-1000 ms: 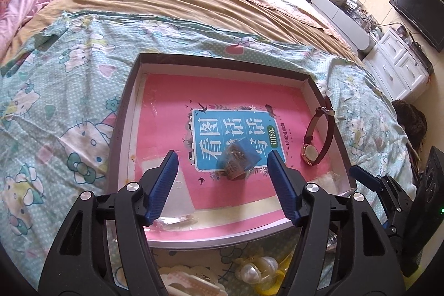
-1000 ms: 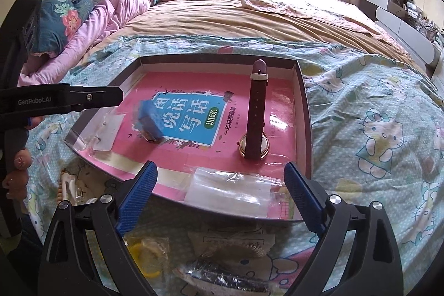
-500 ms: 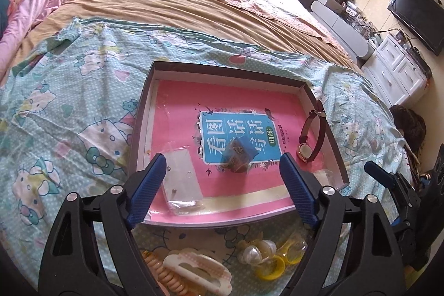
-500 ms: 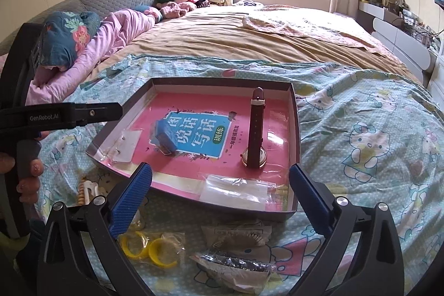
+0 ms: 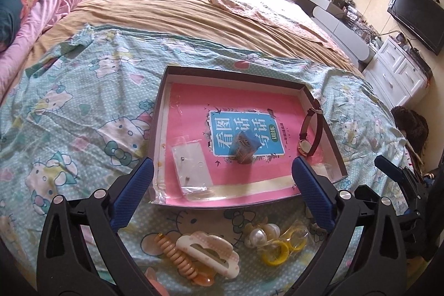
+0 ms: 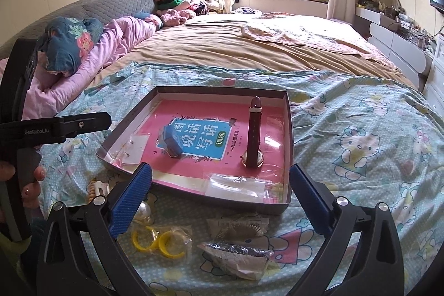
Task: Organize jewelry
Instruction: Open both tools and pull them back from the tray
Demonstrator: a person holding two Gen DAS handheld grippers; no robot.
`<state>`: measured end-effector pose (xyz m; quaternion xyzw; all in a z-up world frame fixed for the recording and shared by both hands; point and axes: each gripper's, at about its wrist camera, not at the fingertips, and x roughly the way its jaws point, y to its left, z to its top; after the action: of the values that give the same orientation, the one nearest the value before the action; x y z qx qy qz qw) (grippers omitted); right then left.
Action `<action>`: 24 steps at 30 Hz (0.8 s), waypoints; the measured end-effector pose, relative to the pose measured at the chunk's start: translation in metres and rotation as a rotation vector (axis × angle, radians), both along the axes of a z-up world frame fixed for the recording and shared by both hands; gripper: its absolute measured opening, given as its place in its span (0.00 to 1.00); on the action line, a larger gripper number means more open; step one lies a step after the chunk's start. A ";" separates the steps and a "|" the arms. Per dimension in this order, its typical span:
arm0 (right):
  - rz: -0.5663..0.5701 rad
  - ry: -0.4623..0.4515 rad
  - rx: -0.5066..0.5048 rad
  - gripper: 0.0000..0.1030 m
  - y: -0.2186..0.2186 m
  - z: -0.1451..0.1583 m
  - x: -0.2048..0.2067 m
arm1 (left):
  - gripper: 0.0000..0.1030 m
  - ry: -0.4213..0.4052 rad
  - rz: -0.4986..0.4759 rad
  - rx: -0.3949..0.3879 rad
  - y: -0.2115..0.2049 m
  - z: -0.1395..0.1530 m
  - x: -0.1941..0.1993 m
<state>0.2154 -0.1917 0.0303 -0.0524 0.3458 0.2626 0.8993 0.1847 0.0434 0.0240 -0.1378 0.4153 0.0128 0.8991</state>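
A shallow dark box with a pink liner lies on the bed. Inside are a maroon-strap watch, a small blue packet, an earring card in a clear bag and another clear bag. In front of the box lie a hair clip, a bead bracelet, pearl pieces, yellow rings and bagged jewelry. My left gripper and right gripper are open and empty, held back above these items.
The box sits on a Hello Kitty sheet over a tan bedspread. Pink bedding lies at the left. White drawers and a TV stand at the right, off the bed.
Both grippers have pulled back and risen from the box, and the left jaws have opened wider. The blue packet stays in the box. The loose items in front have come into view.
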 end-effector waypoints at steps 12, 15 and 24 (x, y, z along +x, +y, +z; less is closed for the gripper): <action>0.026 -0.028 0.004 0.96 0.007 0.012 -0.017 | 0.90 -0.029 0.026 0.005 0.008 0.008 -0.023; 0.037 -0.032 0.003 0.96 0.010 0.013 -0.021 | 0.90 -0.030 0.032 0.002 0.011 0.007 -0.029; 0.061 -0.043 -0.012 0.96 0.016 0.018 -0.037 | 0.90 -0.024 0.029 0.010 0.014 0.005 -0.044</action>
<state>0.1788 -0.1759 0.0478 -0.0739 0.3261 0.2866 0.8978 0.1407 0.0576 0.0293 -0.1395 0.4022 0.0264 0.9045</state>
